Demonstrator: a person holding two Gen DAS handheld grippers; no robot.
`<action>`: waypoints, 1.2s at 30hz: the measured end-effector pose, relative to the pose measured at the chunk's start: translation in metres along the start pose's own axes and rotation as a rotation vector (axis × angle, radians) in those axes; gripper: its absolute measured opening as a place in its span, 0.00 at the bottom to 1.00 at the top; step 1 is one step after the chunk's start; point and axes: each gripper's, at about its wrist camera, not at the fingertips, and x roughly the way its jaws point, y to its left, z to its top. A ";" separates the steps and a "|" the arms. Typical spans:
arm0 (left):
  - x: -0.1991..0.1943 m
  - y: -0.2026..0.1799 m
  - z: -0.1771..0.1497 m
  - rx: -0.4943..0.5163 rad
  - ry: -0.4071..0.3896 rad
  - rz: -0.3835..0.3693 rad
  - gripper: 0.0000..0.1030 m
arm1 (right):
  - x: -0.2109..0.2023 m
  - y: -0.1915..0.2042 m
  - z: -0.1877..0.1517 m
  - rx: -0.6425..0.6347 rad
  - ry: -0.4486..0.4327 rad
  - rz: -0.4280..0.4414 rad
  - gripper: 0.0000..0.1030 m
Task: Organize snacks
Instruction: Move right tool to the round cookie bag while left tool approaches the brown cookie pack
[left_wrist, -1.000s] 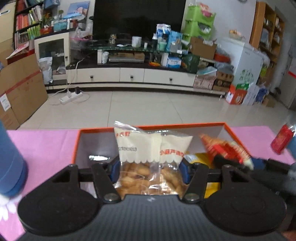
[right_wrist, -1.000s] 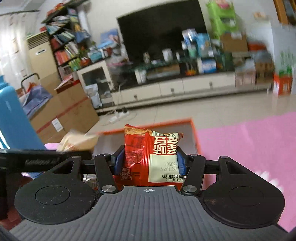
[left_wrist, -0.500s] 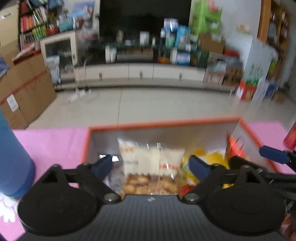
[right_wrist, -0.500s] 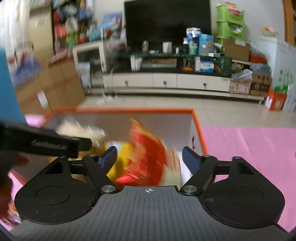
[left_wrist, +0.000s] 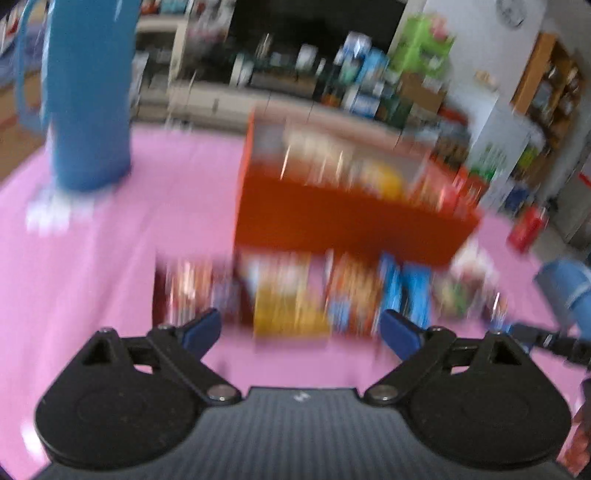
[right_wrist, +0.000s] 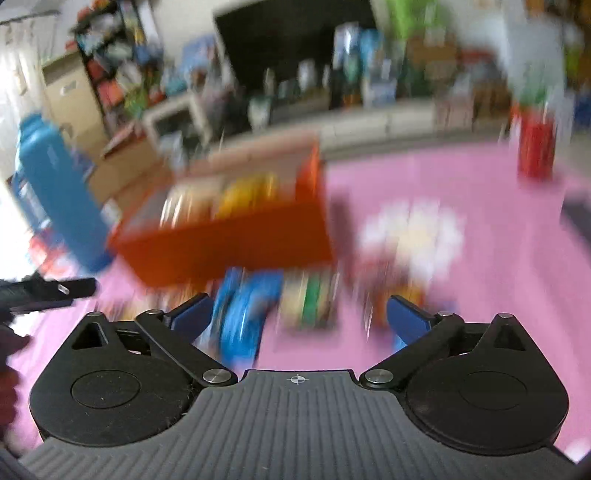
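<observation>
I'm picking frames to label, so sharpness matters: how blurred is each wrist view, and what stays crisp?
Left wrist: heavy motion smear across the orange box and packets; only the open left gripper is crisp. Right wrist: same smear; the right gripper is sharp, packet labels unreadable.

My left gripper (left_wrist: 301, 330) has black linkage arms, silver pivot screws, blue finger pads (left_wrist: 400, 332) and a ribbed dark-grey body behind them. My right gripper (right_wrist: 299, 317) matches it, with a small crosshair mark on the grey body just behind the pivots.
</observation>
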 end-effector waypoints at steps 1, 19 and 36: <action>0.003 -0.001 -0.010 0.005 0.038 0.000 0.90 | -0.001 -0.001 -0.009 -0.007 0.029 0.016 0.84; 0.057 -0.074 -0.012 0.226 0.059 -0.031 0.90 | 0.025 -0.088 -0.018 0.047 0.049 -0.196 0.87; 0.076 -0.120 -0.011 0.299 0.076 -0.045 0.76 | 0.043 -0.059 -0.016 -0.081 0.092 -0.230 0.86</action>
